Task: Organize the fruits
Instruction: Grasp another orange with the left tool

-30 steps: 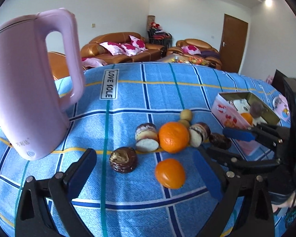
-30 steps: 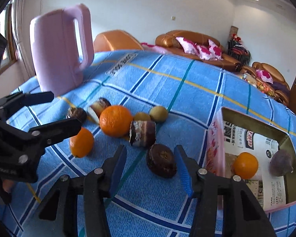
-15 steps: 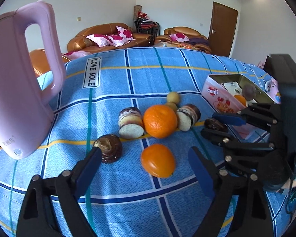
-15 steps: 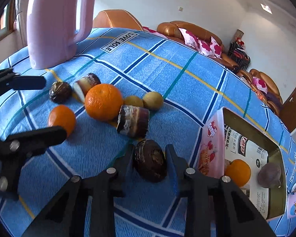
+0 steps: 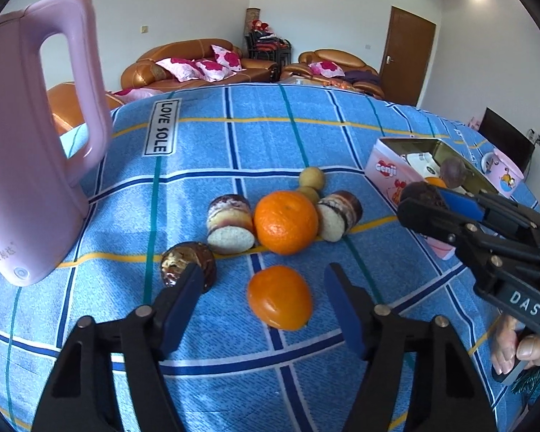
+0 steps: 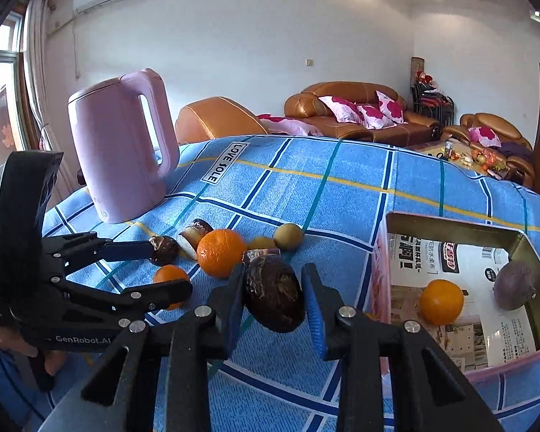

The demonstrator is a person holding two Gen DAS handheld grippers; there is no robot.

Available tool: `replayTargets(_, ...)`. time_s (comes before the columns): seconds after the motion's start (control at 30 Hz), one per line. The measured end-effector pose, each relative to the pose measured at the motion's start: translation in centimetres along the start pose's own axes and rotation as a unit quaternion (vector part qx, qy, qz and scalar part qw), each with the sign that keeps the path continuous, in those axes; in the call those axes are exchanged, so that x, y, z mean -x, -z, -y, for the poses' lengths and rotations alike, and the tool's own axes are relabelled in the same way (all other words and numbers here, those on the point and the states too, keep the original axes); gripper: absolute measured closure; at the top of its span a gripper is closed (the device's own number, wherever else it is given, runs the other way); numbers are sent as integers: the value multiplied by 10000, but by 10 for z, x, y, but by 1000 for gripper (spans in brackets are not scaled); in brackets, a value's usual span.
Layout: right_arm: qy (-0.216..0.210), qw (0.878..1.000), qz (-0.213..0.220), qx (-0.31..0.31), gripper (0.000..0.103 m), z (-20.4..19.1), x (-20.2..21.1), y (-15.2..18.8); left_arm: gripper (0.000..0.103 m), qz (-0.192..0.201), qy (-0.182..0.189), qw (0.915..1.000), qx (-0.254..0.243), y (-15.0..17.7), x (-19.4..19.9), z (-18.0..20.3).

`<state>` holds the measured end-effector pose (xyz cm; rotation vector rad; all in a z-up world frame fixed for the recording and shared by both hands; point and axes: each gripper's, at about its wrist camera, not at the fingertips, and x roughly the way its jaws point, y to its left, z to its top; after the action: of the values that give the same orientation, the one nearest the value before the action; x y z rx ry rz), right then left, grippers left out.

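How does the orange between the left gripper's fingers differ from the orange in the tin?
The orange on the cloth lies on the blue tablecloth, framed by the left gripper, whose pads do not touch it; its jaws have just been closing. The orange in the tin already sits inside the tin, beside a purple fruit, with no gripper near it. Both are round, whole and bright orange.

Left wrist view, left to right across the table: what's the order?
pink kettle → dark brown fruit → cut fruit piece → large orange → second cut piece → right gripper shut on a dark fruit → pink tin → pink cup.
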<state>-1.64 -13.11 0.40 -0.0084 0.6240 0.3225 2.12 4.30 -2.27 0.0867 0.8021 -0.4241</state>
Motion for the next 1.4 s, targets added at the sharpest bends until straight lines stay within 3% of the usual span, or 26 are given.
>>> replayTargets(0.1, -20, 10000, -6, -27, 70, 1, -1, 1, 46, -50, 105, 9999, -89, 1, -1, 4)
replayTargets(0.17, -25, 10000, 8, -16, 70, 1, 1, 1, 61, -103, 223, 9997, -94, 0, -3, 4)
replayTargets(0.37, -35, 10000, 1, 1, 70, 2, 1, 2, 61, -145, 351, 9993, -64, 1, -3, 2)
replayTargets(0.57, -61, 10000, -38, -59, 70, 5, 1, 2, 59, -429, 322, 9985, 131, 1, -15, -3)
replayTargets(0.97, -12, 10000, 30, -41, 70, 6, 4, 3, 65, -404, 224, 9989, 47, 2, -15, 2)
replayTargets(1.1, -1, 9999, 91, -75, 70, 9, 6, 2, 65, -225, 210, 9994, 181, 1, -9, -3)
replayTargets(1.23, -25, 9998, 198, -98, 70, 10, 9, 1, 65, 293, 136, 9990, 324, -1, 8, -8)
replayTargets(1.4, -346, 9983, 402, -234, 70, 13, 17, 0, 65, 721, -18, 9962, 497, -3, 19, -16)
